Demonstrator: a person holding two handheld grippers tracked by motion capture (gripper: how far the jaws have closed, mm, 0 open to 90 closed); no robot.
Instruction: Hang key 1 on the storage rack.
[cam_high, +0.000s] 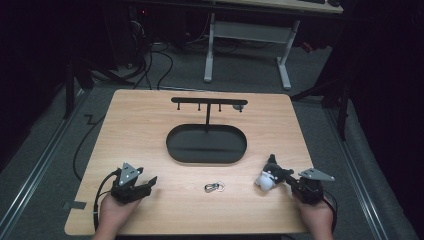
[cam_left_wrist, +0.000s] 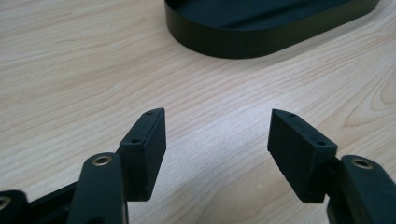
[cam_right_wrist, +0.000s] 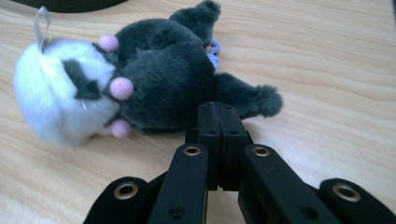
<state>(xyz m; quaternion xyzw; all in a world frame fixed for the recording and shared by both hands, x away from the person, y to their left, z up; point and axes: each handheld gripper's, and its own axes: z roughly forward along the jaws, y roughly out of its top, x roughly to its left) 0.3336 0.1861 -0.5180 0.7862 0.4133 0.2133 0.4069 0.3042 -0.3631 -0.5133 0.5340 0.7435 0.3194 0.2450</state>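
Note:
A plush toy (cam_high: 270, 176) with a white head and a dark grey body lies on its side at the right of the wooden table (cam_high: 150, 115). In the right gripper view the plush toy (cam_right_wrist: 154, 88) has pink spots and a small loop on its head. My right gripper (cam_high: 289, 181) points at it from the right. That right gripper (cam_right_wrist: 218, 106) has its jaws pressed together, tips against the dark fur between body and limb; whether fur is pinched I cannot tell. My left gripper (cam_high: 150, 181) rests low at the front left. The left gripper (cam_left_wrist: 217, 126) is open over bare wood.
A black oval base (cam_high: 172, 150) with a thin post and a crossbar of pegs (cam_high: 209, 101) stands mid-table; its wall (cam_left_wrist: 261, 42) lies ahead of the left jaws. A small metal key ring (cam_high: 214, 187) lies between the two grippers. Desk legs and cables are on the floor beyond.

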